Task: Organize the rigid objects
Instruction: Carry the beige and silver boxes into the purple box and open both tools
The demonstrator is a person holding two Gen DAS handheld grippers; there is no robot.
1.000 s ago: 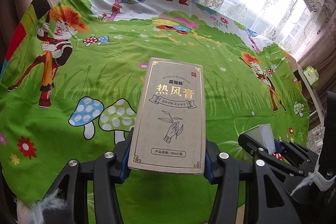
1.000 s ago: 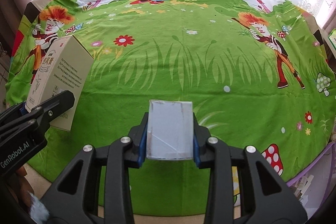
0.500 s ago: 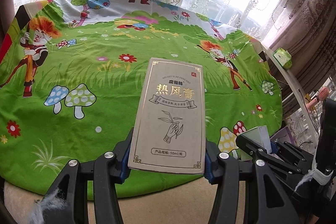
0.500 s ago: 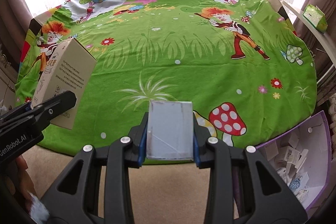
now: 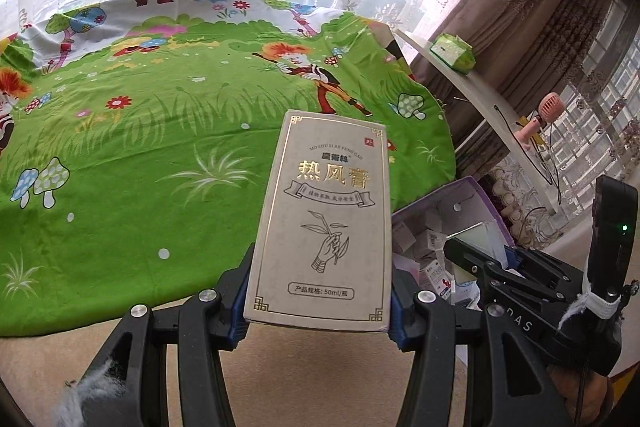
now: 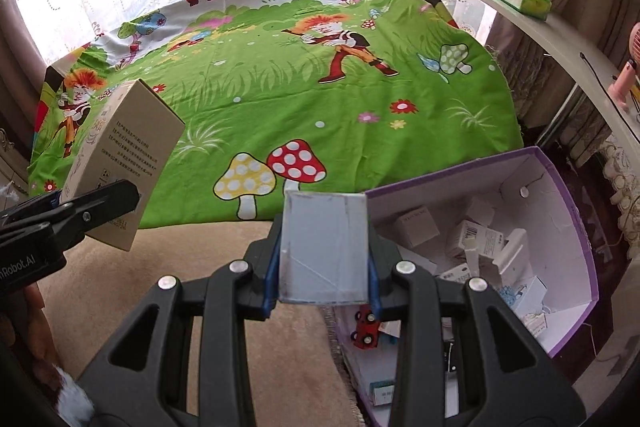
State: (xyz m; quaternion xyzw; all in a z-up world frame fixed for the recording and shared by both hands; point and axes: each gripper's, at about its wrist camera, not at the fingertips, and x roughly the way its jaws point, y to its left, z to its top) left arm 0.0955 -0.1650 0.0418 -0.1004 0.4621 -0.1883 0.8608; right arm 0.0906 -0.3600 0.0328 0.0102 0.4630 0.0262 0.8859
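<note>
Here each hand-held gripper carries one carton, presumably so both can go into storage in one trip. The left hand-held gripper (image 5: 320, 307) clamps the tall beige box (image 5: 324, 223) by its lower edges, upright above the floor just off the green cartoon cloth (image 5: 160, 131). The right hand-held gripper (image 6: 324, 275) pinches a small grey box (image 6: 324, 247) at the rim of the purple-edged bin (image 6: 576, 219), which seems to hold similar small cartons.

We see a tall beige matt cardboard carton (image 5: 320, 227) with shiny gilt lettering, a small grey smooth card box (image 6: 324, 247) (faintly scuffed), a bright green printed cotton-like cloth (image 6: 280, 99), and a purple-edged paperboard bin (image 6: 568, 195).
</note>
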